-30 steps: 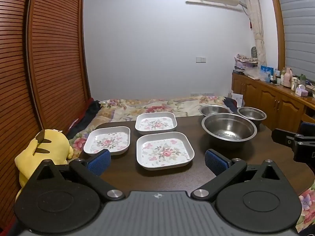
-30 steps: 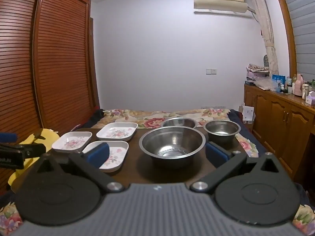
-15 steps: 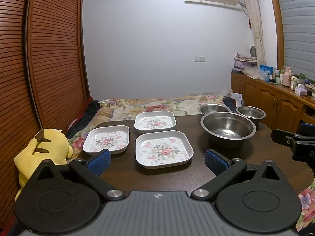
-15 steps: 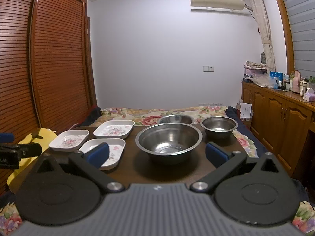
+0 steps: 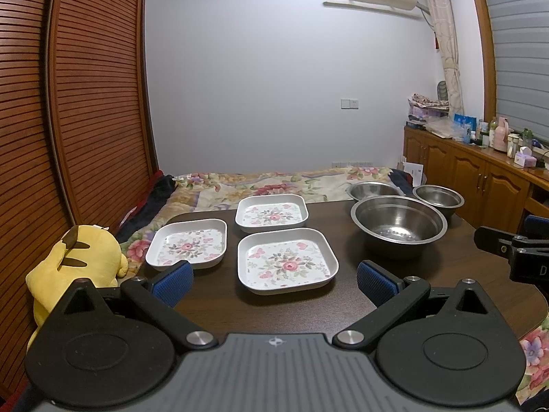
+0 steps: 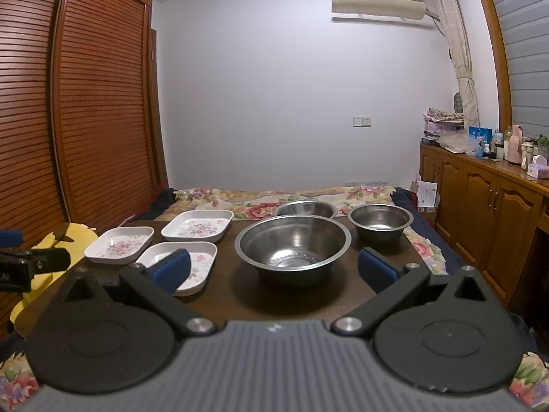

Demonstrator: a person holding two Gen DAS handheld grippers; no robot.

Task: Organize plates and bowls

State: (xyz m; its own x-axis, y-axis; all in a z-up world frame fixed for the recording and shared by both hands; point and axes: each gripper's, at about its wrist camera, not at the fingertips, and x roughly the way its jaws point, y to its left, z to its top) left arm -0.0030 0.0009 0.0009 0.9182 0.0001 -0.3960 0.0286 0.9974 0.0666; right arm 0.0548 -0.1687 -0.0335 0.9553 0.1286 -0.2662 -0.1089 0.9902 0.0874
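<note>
Wardrobe (image 5: pixel 85 110): slatted wood doors, fills the left of both views. The right wrist view alone shows its top edge, with a box on it. Bed (image 5: pixel 274 182) with floral cover lies behind the table (image 5: pixel 446 274), which is dark wood. Cabinet (image 6: pixel 487 206) along the right wall; the right wrist view shows more of its doors, both views show clutter on its top.

Large bowl (image 6: pixel 293 243): steel, right half of the table, centred between the fingers in the right wrist view, off to the right in the left wrist view. Behind it stands a mid bowl (image 6: pixel 305 208), mostly hidden by the large bowl's rim in both views. Small bowl (image 6: pixel 380 221) sits right of the mid one, near the table's far right corner. All three stand apart, not nested.

Three square floral plates on the left half, unstacked: near plate (image 5: pixel 287 260), far plate (image 5: pixel 271 213), left plate (image 5: pixel 188 243). The left wrist view shows all three whole; in the right wrist view a blue pad covers part of the near plate.

Yellow plush (image 5: pixel 75 264) sits off the table's left edge, clear in the left wrist view, mostly blocked in the right.

Left gripper (image 5: pixel 274 276): jaws wide, holding nothing, near plate between the pads. Right gripper (image 6: pixel 274 267): jaws wide, holding nothing, short of the large bowl. Each view catches the other gripper at its frame edge.
</note>
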